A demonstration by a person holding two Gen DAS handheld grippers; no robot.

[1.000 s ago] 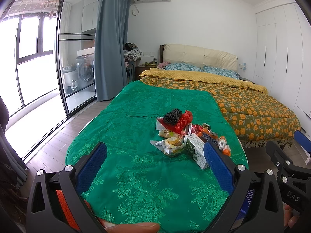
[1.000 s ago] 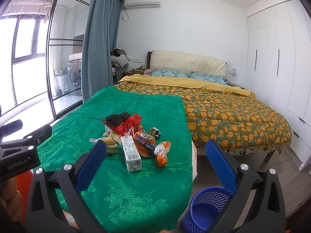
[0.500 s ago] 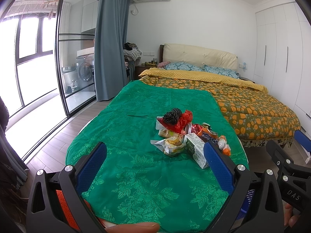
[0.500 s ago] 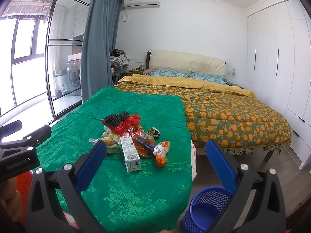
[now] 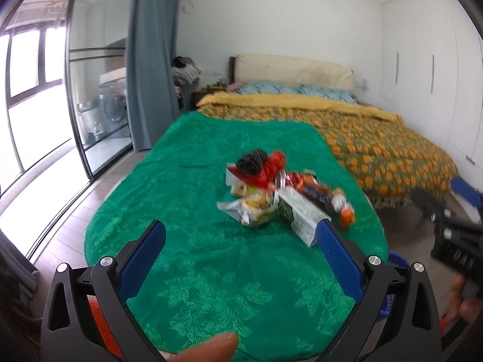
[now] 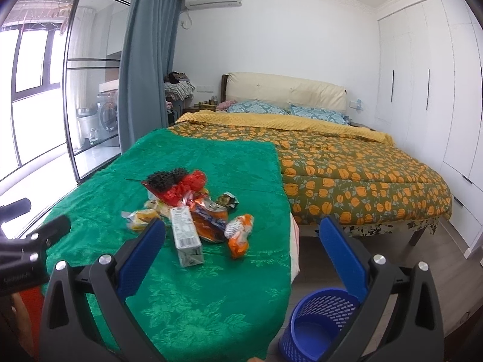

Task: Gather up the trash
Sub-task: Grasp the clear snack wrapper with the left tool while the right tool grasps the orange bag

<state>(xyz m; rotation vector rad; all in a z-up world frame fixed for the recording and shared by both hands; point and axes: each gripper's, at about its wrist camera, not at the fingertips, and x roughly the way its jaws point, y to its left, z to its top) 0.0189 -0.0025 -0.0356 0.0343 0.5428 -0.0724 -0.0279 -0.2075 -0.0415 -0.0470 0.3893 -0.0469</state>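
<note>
Since half a second earlier both claws had moved closer to the trash, which loomed larger in each view.

In the left wrist view, blurred by motion, the left claw (image 5: pixel 241 235) stood wide open and empty above the green tabletop (image 5: pixel 193 295). The trash pile (image 5: pixel 271 193) lay just beyond its fingers, with the carton (image 5: pixel 299 214) at the pile's near right edge, beside the right finger's tip.

In the right wrist view, the right claw (image 6: pixel 241 232) was likewise spread wide, holding nothing. The carton (image 6: pixel 185 238) lay at the pile's (image 6: pixel 193 199) near edge, between the fingers. The blue basket (image 6: pixel 317 322) stood on the floor to the pile's right, below the tabletop's (image 6: pixel 211 295) edge.
</note>
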